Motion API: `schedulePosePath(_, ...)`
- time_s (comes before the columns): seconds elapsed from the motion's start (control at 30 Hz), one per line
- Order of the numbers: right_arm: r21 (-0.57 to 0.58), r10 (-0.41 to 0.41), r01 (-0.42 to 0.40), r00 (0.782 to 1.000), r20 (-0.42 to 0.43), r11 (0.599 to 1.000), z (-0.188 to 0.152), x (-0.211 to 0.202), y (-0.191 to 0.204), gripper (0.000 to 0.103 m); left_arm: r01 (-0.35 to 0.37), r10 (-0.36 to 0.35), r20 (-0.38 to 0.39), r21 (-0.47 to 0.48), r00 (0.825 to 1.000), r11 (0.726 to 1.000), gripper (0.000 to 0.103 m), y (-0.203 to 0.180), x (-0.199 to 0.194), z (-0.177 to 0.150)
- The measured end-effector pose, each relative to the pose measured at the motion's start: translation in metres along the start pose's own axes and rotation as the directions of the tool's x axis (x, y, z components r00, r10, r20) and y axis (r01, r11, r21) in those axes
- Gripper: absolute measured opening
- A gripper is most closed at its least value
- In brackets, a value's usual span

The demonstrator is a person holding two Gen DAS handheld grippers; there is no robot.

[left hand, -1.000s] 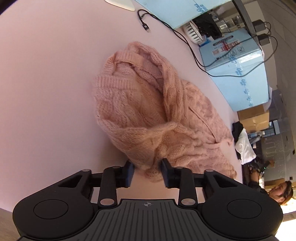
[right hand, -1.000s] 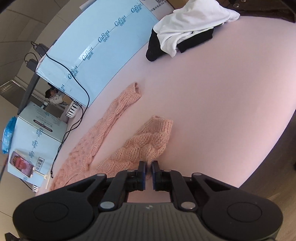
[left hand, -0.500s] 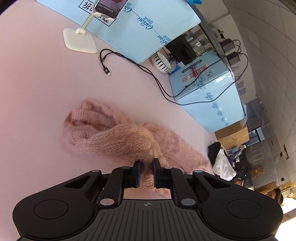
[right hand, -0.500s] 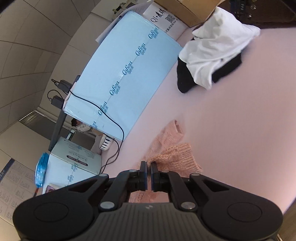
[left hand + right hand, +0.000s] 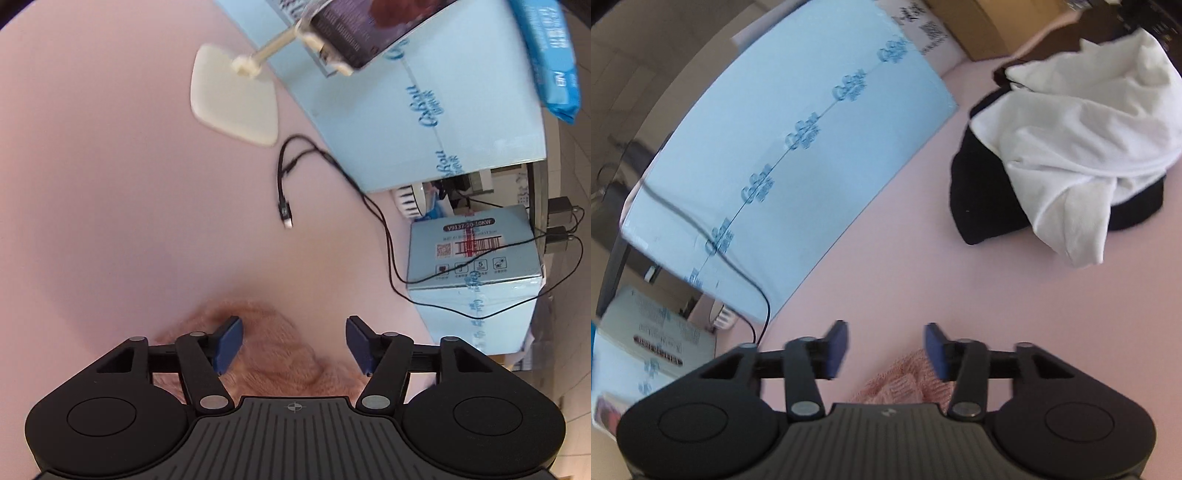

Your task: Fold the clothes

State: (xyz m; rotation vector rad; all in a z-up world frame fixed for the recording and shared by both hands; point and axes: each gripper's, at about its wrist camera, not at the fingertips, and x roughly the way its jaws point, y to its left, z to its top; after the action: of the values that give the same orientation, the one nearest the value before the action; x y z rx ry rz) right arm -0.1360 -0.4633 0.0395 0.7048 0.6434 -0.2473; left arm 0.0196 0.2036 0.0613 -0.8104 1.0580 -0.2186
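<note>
A pink knitted sweater lies bunched on the pink tabletop, low in the left wrist view and partly hidden by the gripper body. My left gripper hangs just above it, jaws opening, and the blue pads do not press on the knit. In the right wrist view only an edge of the sweater shows below my right gripper. Its jaws are opening too, wide apart with nothing clamped between them.
A white phone stand holding a phone and a loose black cable lie ahead of the left gripper. Light blue boxes line the table's far side. A pile of white and black clothes sits at upper right.
Both grippers were shut on folds of the sweater and carried it forward across the table. Now both have let go and stand wide, with the sweater dropped beneath them.
</note>
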Motion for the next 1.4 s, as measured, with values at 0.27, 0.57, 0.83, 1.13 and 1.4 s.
schedulePosePath(0.27,-0.339,-0.038,0.026,0.999,-0.027,0.94,-0.026,-0.006,0.014,0.077,0.188,-0.232,0.074,0.378,0.97,0.906,0.068,-0.071,-0.041,-0.056)
schedulePosePath(0.57,-0.34,0.013,-0.012,1.0,0.001,0.94,-0.04,-0.01,0.014,0.011,0.159,0.023,-0.243,0.701,0.97,0.695,0.068,-0.139,0.078,-0.116)
schedulePosePath(0.83,-0.334,0.169,-0.096,0.966,0.197,0.938,-0.039,-0.043,0.02,0.006,0.16,0.015,-0.247,0.671,0.969,0.724,0.058,-0.127,0.085,-0.105)
schedulePosePath(1.13,-0.209,0.071,0.013,0.918,0.39,0.978,-0.026,-0.052,0.009,0.005,0.133,-0.089,-0.099,0.697,0.991,0.704,0.06,-0.126,0.054,-0.1)
schedulePosePath(1.4,-0.219,-0.138,0.174,0.976,0.169,0.96,-0.034,0.001,-0.01,0.051,0.191,-0.18,-0.095,0.734,0.979,0.652,0.065,-0.116,0.026,-0.121)
